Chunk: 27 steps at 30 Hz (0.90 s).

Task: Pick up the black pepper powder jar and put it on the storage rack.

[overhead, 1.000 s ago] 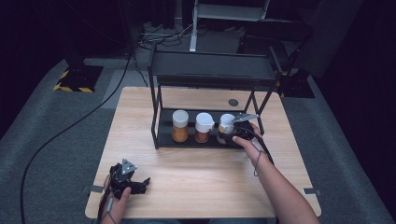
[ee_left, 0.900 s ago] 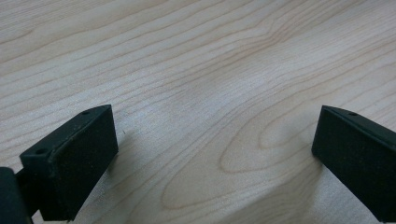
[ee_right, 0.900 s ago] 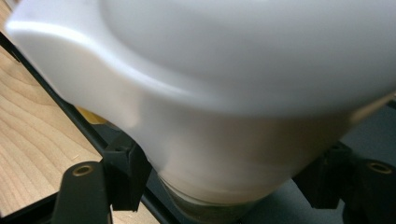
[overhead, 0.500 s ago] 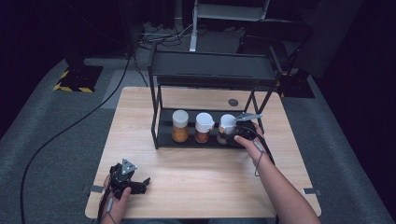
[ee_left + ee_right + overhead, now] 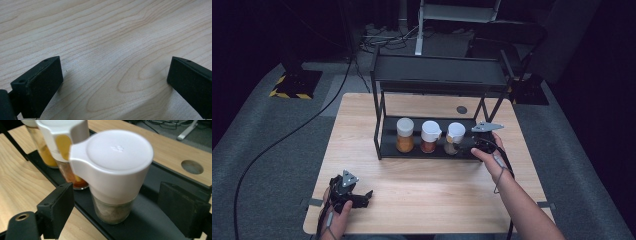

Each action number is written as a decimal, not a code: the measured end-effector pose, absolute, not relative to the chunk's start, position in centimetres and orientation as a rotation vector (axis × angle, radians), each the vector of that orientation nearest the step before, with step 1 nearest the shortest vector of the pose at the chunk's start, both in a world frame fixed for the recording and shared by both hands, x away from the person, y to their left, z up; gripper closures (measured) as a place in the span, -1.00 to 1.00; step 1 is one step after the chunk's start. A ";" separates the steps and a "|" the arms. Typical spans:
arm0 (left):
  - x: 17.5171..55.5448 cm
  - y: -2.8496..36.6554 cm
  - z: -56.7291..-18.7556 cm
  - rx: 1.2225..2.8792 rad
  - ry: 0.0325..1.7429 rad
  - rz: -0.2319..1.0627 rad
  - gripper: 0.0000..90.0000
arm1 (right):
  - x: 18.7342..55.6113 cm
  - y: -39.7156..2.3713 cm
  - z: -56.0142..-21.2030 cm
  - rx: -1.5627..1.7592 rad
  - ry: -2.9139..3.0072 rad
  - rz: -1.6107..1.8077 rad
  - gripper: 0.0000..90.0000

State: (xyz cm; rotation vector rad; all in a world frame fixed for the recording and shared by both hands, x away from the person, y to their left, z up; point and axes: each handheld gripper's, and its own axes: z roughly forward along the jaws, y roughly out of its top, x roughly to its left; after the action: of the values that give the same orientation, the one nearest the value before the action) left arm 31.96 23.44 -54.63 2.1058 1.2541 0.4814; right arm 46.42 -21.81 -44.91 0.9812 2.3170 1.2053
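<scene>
My right gripper point(image 5: 116, 207) has just been opening, its jaws flanking but clear of the white-capped glass spice jar point(image 5: 113, 177) standing rightmost on the black metal rack's point(image 5: 388, 150) lower shelf, partly hiding its neighbours; my left gripper point(image 5: 112, 87) is resting open over the wooden tabletop point(image 5: 105, 37).

A light wooden table point(image 5: 427, 187) carried a black two-tier metal rack point(image 5: 439, 72) across its far half, with a round cable hole point(image 5: 461, 109) near the far edge. On the rack's lower shelf point(image 5: 464, 152) stood three spice jars in a row: an orange-filled jar point(image 5: 404, 135), a red-filled jar point(image 5: 430, 137) and a pale-filled jar point(image 5: 454, 138). The left gripper point(image 5: 362, 197) rested near the table's near-left corner.
</scene>
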 end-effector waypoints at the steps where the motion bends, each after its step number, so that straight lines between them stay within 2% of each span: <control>1: 32.0 23.4 -54.6 2.106 1.255 0.481 -1.00 | 45.9 -22.1 -44.4 0.979 2.307 1.218 -0.69; 27: 32.0 23.4 -54.6 2.106 1.254 0.481 -1.00 | 39.3 -25.2 -41.1 0.851 2.259 1.336 -0.72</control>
State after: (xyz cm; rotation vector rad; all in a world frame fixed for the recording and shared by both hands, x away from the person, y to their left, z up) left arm 31.96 23.44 -54.63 2.1057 1.2545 0.4808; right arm 39.32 -25.19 -41.11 0.8509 2.2594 1.3355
